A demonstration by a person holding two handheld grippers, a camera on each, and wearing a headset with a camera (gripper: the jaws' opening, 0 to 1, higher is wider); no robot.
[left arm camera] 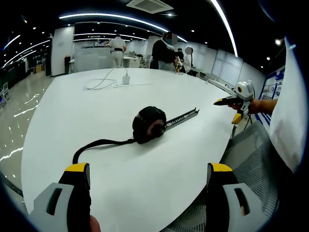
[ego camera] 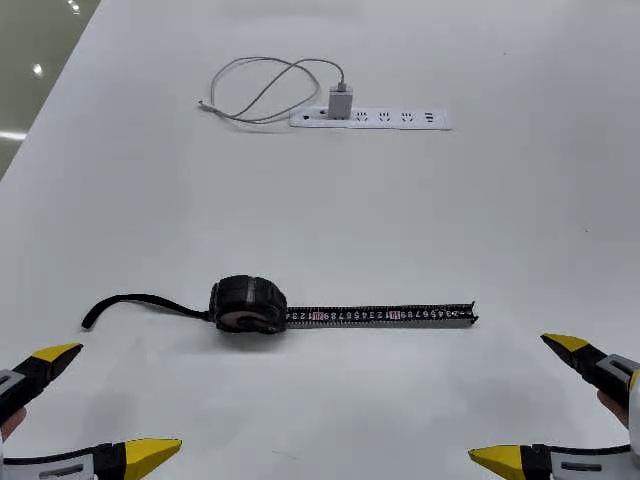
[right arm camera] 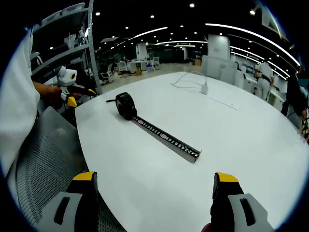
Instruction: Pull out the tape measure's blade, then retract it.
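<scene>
The tape measure [ego camera: 247,304] lies flat on the white table [ego camera: 450,220], ahead of both grippers and between them, touching neither. The left gripper [ego camera: 110,400] and right gripper [ego camera: 525,400] have their jaws spread wide and hold nothing. The case is black and rounded. The flat, dark, numbered blade [ego camera: 380,316] is extended toward the right gripper's side. A black strap [ego camera: 140,303] curves away on the opposite side. The head view's lower edge cuts off both gripper bodies.
</scene>
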